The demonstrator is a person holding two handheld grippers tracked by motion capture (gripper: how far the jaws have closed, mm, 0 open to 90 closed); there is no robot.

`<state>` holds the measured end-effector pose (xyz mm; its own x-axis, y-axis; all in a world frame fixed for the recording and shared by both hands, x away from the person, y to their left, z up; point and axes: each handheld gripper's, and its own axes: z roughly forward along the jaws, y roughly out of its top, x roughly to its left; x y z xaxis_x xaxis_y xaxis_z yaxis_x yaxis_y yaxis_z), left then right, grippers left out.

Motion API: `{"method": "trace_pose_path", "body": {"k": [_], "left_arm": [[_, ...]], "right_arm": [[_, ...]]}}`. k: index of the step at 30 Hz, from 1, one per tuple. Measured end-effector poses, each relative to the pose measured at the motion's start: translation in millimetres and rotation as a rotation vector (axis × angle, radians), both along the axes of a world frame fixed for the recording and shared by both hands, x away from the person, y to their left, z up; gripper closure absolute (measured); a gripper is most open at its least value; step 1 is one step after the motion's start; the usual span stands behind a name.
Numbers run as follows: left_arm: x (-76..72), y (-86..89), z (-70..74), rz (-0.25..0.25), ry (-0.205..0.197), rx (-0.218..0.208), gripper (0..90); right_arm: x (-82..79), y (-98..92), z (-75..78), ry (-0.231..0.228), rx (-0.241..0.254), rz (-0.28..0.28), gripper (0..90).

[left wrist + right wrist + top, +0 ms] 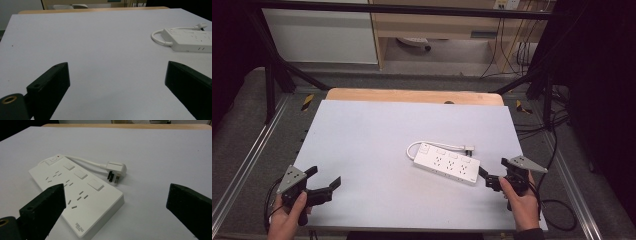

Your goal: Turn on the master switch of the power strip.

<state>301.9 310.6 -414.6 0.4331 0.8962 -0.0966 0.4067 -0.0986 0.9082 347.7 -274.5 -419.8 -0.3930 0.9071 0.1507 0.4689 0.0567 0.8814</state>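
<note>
A white power strip (446, 164) with three switches lies flat on the pale table sheet (372, 135), right of centre. Its short cord loops back, so the plug (469, 148) rests on the sheet beside it. My right gripper (495, 171) is open just off the strip's near right end. In the right gripper view the strip (75, 192) lies past the left jaw and the plug (116, 168) farther ahead, with the right gripper (117, 187) holding nothing. My left gripper (324, 177) is open at the near left corner, over bare sheet (100, 50). The strip (190, 40) lies off to its far right.
The wooden table edge (412, 95) shows beyond the sheet's far side. Black frame struts (277, 75) stand at both far corners. Cables (557, 150) trail along the floor at the right, and a wooden cabinet (437, 25) stands behind.
</note>
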Motion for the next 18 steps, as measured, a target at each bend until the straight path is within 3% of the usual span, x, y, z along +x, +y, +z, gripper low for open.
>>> {"method": "trace_pose_path", "body": {"k": [5,10,18], "left_arm": [[0.2,-1.1,-0.2,-0.002,0.001,0.004,5.8],[0.3,-1.0,-0.4,0.001,0.004,0.006,5.8],[0.5,-0.9,-0.7,0.0,0.005,0.005,5.8]], "right_arm": [[3.7,4.2,5.8,-0.015,0.008,0.005,2.9],[7.5,7.7,14.7,-0.059,0.009,-0.002,3.1],[11.7,7.1,22.0,-0.073,0.018,0.0,2.4]]}}
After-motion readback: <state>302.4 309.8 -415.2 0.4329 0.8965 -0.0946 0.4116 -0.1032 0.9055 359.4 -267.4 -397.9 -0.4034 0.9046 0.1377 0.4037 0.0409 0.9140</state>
